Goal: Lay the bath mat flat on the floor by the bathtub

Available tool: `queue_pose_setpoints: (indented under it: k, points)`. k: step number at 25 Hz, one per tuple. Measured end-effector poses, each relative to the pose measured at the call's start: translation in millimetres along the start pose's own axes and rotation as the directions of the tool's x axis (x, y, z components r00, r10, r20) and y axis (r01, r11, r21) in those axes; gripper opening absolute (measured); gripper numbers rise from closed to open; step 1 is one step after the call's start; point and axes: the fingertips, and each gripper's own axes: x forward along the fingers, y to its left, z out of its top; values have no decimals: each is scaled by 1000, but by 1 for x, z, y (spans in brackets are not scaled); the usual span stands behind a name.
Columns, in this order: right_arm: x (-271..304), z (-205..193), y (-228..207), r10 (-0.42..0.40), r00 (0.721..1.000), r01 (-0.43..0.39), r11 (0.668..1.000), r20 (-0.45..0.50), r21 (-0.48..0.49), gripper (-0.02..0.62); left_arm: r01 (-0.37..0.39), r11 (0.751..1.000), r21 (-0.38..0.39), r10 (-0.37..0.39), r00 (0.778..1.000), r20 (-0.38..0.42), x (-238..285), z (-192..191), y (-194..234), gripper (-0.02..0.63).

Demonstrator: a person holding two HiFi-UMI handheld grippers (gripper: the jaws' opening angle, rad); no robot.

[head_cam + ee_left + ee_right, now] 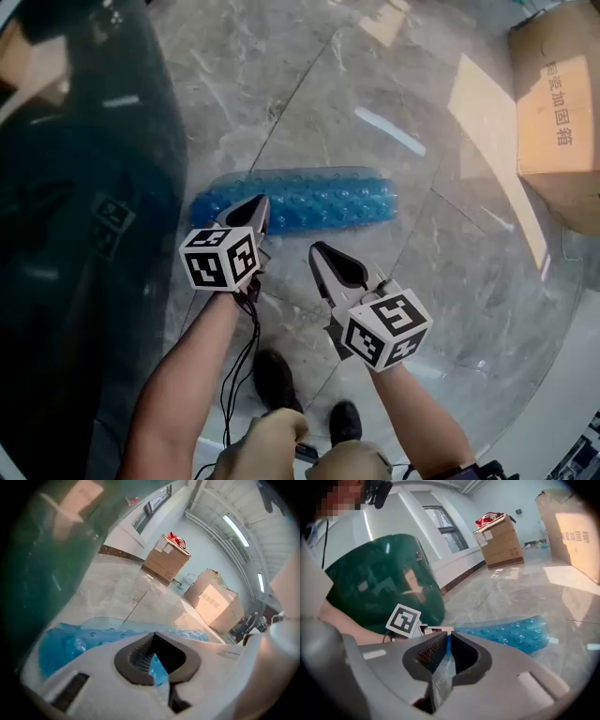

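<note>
On floor (309, 84), marble tile: blue bath mat (300, 199) (65, 644) (511, 632) w/ bubble texture lies as a long narrow band. Its L end is just beside the dark green tub (84, 234) (389, 588). Looks doubled lengthwise, not certain.

Left gripper (255, 211) (153, 634): jaws clenched, tips meeting. In head view the tips sit over the mat's near edge, toward its L end. Blue shows in the gap below the tips. Can't tell if it pinches the mat or only hangs over it.

Right gripper (323, 253) (447, 637): jaws all but together, thin slit only. It is on the near side of the mat, apart from it. A grey-blue strip shows in the slit, nature unclear.

Cardboard box (558, 112) (215, 604) stands at far R, well apart from the mat.
</note>
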Motion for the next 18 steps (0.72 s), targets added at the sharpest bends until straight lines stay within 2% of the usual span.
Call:
queue_pose_setpoints:
  k: [2, 3, 6, 9, 12, 15, 18]
  points:
    - [-11, 4, -13, -40, 998, 39, 999, 41, 8, 73, -10, 999, 33, 9, 1000, 10, -3, -11, -6, 8]
    - [-11, 6, -23, -67, 996, 68, 998, 52, -7, 74, -9, 999, 40, 8, 999, 33, -5, -14, -9, 8]
    - [3, 3, -59, -165, 985, 169, 982, 54, -79, 17, 22, 999, 35, -25, 996, 89, -15, -28, -13, 6]
    - [11, -2, -86, -244, 968, 249, 958, 51, -140, 6, 51, 997, 59, -56, 995, 88, -24, -66, -17, 6]
    - [23, -7, -101, -278, 960, 279, 939, 33, -199, 6, 47, 991, 125, -63, 989, 131, -39, -91, -24, 6]
    - [29, -25, -115, -324, 946, 308, 909, -13, -282, 6, 28, 995, 101, -45, 984, 171, -61, -99, -33, 8]
    - [20, -43, -107, -334, 942, 314, 899, -17, -305, 3, -29, 992, 124, 1, 976, 218, -87, -94, -40, 8]
